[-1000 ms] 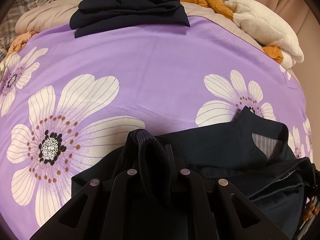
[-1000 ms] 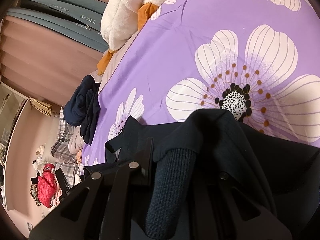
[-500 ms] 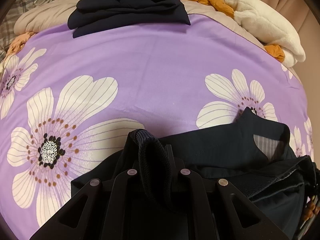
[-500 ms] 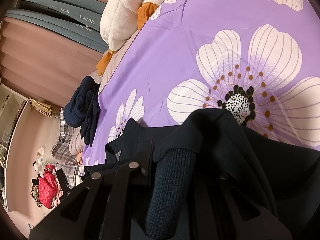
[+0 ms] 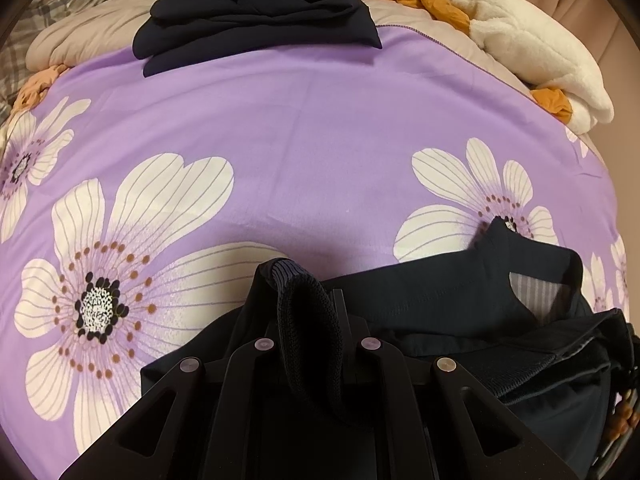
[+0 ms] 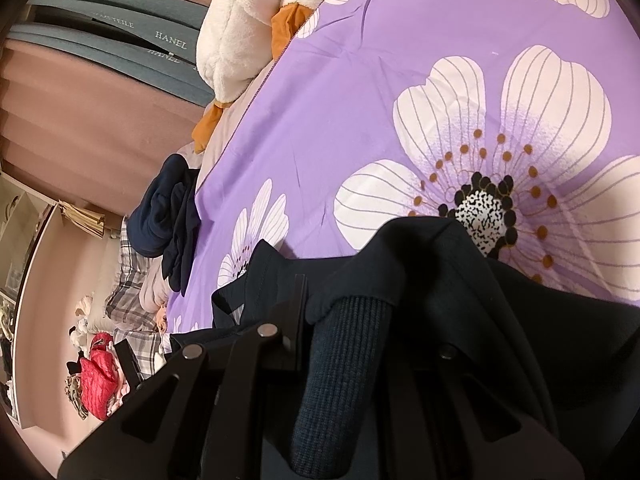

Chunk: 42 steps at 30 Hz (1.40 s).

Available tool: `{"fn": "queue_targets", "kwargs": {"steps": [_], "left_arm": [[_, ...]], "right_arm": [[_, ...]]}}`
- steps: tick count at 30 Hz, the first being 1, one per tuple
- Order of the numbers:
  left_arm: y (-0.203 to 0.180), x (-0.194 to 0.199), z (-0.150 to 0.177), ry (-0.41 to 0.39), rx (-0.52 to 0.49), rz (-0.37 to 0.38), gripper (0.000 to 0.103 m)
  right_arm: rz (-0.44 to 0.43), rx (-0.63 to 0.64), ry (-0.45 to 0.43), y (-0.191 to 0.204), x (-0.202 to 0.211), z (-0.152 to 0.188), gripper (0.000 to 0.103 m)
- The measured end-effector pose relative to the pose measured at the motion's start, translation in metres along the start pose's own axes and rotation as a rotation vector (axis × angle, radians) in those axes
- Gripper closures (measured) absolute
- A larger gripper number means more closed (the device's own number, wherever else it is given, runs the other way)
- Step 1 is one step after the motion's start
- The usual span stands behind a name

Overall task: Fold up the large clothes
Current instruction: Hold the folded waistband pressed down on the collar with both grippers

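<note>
A dark navy garment (image 5: 460, 304) lies bunched on the purple flowered bed cover (image 5: 300, 140), near the lower edge of both views. My left gripper (image 5: 308, 304) is shut on its ribbed knit edge, which drapes back between the fingers. In the right wrist view the same navy garment (image 6: 500, 320) covers the right finger, and my right gripper (image 6: 348, 300) is shut on a ribbed cuff that hangs toward the camera. The fingertips of both grippers are hidden under cloth.
A stack of folded dark clothes (image 5: 256, 12) sits at the far edge of the cover. A white fleece bundle (image 5: 540, 64) with orange cloth lies at the far right. Plaid fabric (image 6: 132, 280) and a red bag (image 6: 98, 376) lie beyond the bed.
</note>
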<state>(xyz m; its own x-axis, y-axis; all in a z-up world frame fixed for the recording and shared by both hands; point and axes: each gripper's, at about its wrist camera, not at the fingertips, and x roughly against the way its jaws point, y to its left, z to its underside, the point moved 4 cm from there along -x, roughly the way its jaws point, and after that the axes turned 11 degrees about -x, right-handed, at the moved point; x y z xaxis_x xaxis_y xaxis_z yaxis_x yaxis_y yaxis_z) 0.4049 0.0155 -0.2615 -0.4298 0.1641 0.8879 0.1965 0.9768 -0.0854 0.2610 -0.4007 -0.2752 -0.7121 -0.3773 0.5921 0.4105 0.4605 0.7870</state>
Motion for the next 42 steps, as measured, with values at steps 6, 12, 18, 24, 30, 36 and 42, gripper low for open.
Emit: {"fn": "queue_targets", "kwargs": {"steps": [6,12,18,24,30,36,42], "left_arm": [[0.001,-0.001,-0.002,0.011,0.002,0.003,0.093],[0.002,-0.003,-0.005,0.017,0.004,0.007,0.093],[0.001,-0.005,-0.006,0.022,-0.001,0.004,0.093],[0.001,-0.006,-0.007,0.022,-0.001,0.003,0.093],[0.001,-0.006,-0.009,0.026,-0.007,-0.001,0.093],[0.001,-0.008,-0.010,0.030,-0.008,-0.004,0.093],[0.001,-0.008,-0.011,0.033,-0.007,-0.003,0.093]], "right_arm": [[0.001,-0.028,0.017,-0.003,-0.002,-0.002,0.091],[0.001,-0.028,0.018,0.001,-0.002,-0.004,0.091],[-0.002,-0.044,0.022,-0.001,-0.005,-0.006,0.091],[-0.001,-0.046,0.025,0.000,-0.007,-0.007,0.091],[0.003,-0.052,0.029,0.000,-0.010,-0.010,0.091],[0.014,-0.057,0.037,-0.003,-0.011,-0.011,0.091],[0.028,-0.052,0.045,-0.002,-0.013,-0.011,0.091]]}}
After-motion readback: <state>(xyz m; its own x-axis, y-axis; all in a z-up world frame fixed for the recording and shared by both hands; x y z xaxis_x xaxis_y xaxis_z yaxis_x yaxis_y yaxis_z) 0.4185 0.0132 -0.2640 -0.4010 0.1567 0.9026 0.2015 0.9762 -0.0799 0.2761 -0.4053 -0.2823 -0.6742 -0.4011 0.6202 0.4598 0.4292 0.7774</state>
